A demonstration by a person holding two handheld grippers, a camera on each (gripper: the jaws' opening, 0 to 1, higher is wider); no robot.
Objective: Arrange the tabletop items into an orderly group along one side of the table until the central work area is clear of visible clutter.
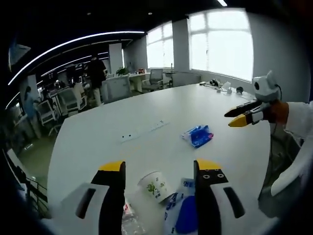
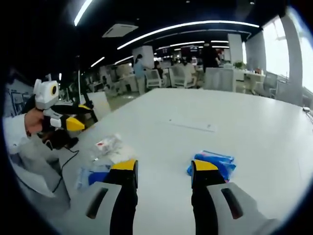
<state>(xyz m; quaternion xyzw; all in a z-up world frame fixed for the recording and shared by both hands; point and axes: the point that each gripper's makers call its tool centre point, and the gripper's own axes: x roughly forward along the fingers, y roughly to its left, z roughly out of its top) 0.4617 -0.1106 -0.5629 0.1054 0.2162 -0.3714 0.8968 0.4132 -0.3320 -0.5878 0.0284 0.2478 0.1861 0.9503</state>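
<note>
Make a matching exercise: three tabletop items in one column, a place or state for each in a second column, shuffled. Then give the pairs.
1. paper cup
2. blue packet
3. clear plastic bag

A. alone, out towards the table's middle
B. crumpled, with a red label
C. on its side between the left gripper's jaws

Pairs: 1-C, 2-A, 3-B

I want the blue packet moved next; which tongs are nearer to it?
Right. The right tongs hang just short of the blue packet, jaws open. The left tongs sit back over the paper cup, with bare table between.
</note>
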